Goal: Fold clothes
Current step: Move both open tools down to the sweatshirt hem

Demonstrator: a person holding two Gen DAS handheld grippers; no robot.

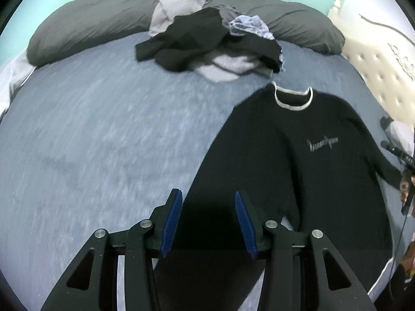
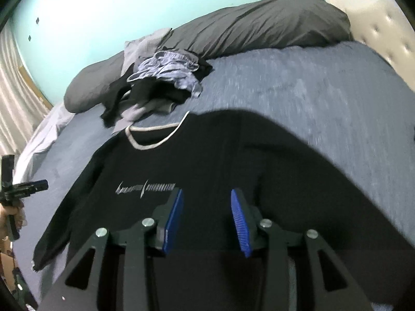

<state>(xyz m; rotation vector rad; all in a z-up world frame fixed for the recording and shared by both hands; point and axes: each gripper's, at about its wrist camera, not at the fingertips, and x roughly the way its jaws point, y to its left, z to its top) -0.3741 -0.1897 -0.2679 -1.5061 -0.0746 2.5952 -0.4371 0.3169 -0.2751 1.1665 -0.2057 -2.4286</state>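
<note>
A black long-sleeved shirt (image 1: 298,160) with a white collar and grey chest print lies flat, front up, on the blue bedspread (image 1: 103,129). It also shows in the right wrist view (image 2: 207,160). My left gripper (image 1: 207,197) is open and empty above the shirt's left sleeve near the hem. My right gripper (image 2: 206,194) is open and empty above the shirt's chest, right of the print. The right gripper also shows at the edge of the left wrist view (image 1: 400,160), and the left gripper at the edge of the right wrist view (image 2: 20,189).
A pile of unfolded clothes (image 1: 212,44) in black, grey and light blue lies beyond the shirt's collar; it also shows in the right wrist view (image 2: 158,85). Dark grey pillows (image 1: 90,23) line the far edge. A cream tufted headboard (image 1: 384,64) stands to the right.
</note>
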